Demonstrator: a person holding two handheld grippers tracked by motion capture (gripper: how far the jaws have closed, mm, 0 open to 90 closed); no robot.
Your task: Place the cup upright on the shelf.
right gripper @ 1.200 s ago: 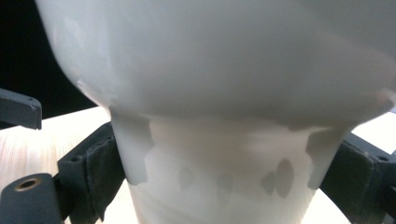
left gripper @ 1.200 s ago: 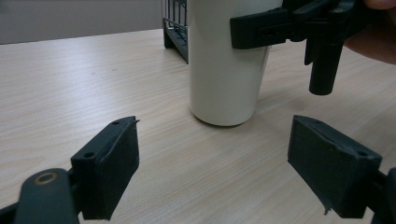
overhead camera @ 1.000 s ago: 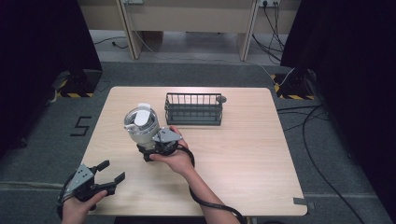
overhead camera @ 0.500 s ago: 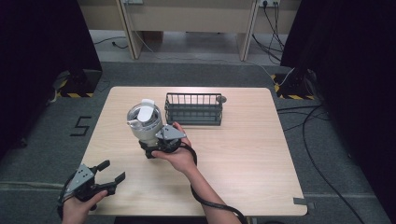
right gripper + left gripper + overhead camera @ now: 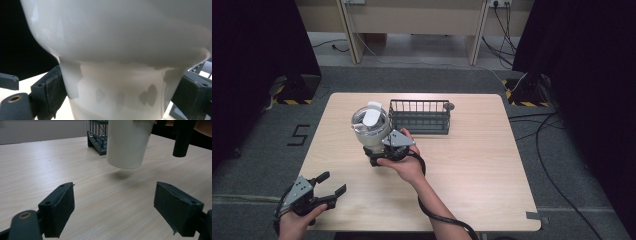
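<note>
- White cup [image 5: 370, 131]: held above the surface [image 5: 492, 165], just left of the wire basket [image 5: 420, 116]; its top is cut off in the left gripper view, and whatever it holds is hard to make out
- Right claw [image 5: 374, 159]: clamped on the cup's lower body, fingertips hidden beneath it in the high view
- Left claw [image 5: 331, 184]: jaws wide apart, holding nothing, near the surface's front left edge
- Small round object [image 5: 450, 106]: by the basket's far right corner, too small to tell

Wire basket [image 5: 420, 117] on wooden table [image 5: 492, 165].
</note>
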